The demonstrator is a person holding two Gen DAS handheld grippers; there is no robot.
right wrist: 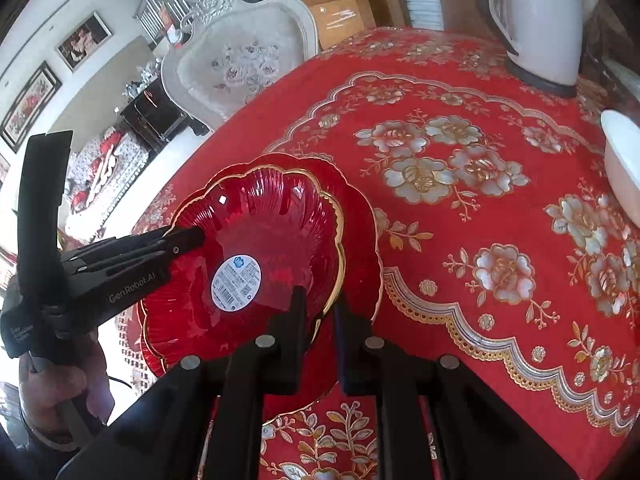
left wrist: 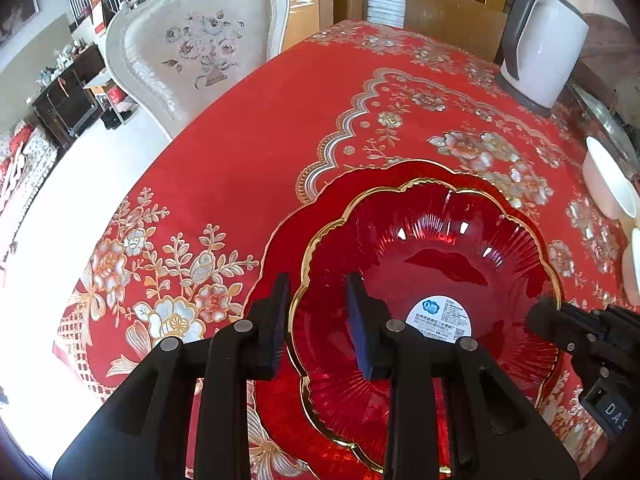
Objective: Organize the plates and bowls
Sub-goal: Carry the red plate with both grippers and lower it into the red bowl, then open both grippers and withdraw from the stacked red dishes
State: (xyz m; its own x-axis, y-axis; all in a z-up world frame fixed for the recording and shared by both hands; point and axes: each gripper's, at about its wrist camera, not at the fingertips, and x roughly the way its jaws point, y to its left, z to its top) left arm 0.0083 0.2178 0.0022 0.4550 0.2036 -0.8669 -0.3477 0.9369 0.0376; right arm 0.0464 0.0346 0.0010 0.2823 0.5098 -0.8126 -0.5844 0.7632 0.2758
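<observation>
A red glass bowl (left wrist: 432, 264) with a gold scalloped rim and a white sticker inside sits on a wider red plate (left wrist: 288, 240) on the red flowered tablecloth. My left gripper (left wrist: 318, 320) straddles the bowl's left rim, one finger outside and one inside, with a gap to the glass. My right gripper (right wrist: 320, 312) straddles the bowl's right rim (right wrist: 340, 232) the same way, fingers close to it. Each gripper shows in the other's view, the right one (left wrist: 560, 320) and the left one (right wrist: 188, 240).
A white electric kettle (left wrist: 540, 48) stands at the table's far right. White bowls (left wrist: 608, 176) sit at the right edge, also in the right wrist view (right wrist: 624, 160). A white carved chair (left wrist: 192, 48) stands by the far left edge.
</observation>
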